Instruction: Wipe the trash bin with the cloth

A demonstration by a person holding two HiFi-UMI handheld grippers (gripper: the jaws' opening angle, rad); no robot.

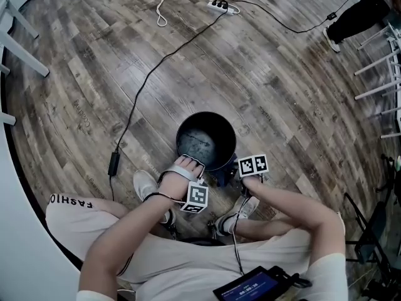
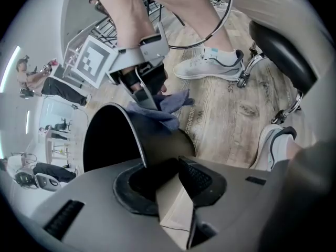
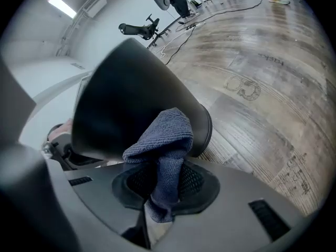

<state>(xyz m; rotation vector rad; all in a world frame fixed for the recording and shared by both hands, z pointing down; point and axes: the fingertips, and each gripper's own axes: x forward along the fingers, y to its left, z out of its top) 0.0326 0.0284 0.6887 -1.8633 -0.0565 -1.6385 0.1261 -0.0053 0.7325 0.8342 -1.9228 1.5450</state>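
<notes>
Left gripper (image 2: 160, 173) tight on trash bin (image 2: 157, 135) rim, right gripper (image 3: 163, 189) on cloth (image 3: 164, 134)

trash bin (image 3: 126, 98) — dark, smooth, faint sheen | cloth (image 3: 165, 135) — ribbed weave, matt | floor (image 1: 282, 74): wood-grain planks

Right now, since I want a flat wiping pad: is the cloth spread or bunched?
Bunched: the cloth is a crumpled wad pinched in the right gripper, by the trash bin.

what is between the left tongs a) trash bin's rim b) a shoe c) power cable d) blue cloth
a: the left gripper view shows the rim of the trash bin clamped between the left tongs; the blue cloth is held in the right tongs.
</notes>
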